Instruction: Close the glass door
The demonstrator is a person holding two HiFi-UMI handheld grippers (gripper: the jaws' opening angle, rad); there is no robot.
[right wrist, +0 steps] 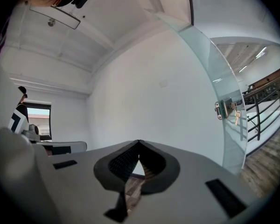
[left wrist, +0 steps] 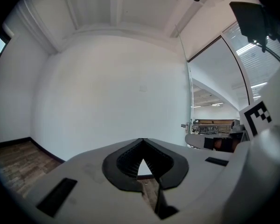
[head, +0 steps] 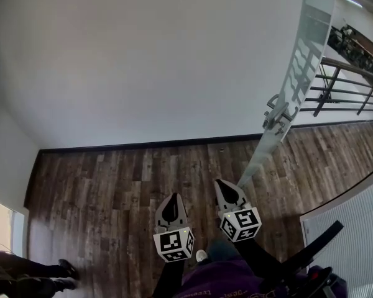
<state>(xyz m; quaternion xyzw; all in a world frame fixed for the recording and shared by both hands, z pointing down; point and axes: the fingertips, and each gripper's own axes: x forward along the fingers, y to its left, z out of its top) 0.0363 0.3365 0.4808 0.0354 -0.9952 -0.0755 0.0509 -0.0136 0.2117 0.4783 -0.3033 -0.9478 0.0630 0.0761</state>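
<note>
Glass door (head: pixel 298 73) ajar, edge-on, frosted

We are standing in what looks like a bare office-building hallway.
We are looking at a plain white wall (head: pixel 143 61) with dark skirting (head: pixel 143 145) over a wood-plank floor (head: pixel 112 185), a frameless glass door (head: pixel 301 61) with a metal lock (head: pixel 276 113) on the right, a metal railing (head: pixel 345 92) far beyond it, and slatted blinds (head: pixel 354 234) near right.

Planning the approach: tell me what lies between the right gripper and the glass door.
Nothing: the head view shows only bare wooden floor between the right gripper and the glass door.
</note>
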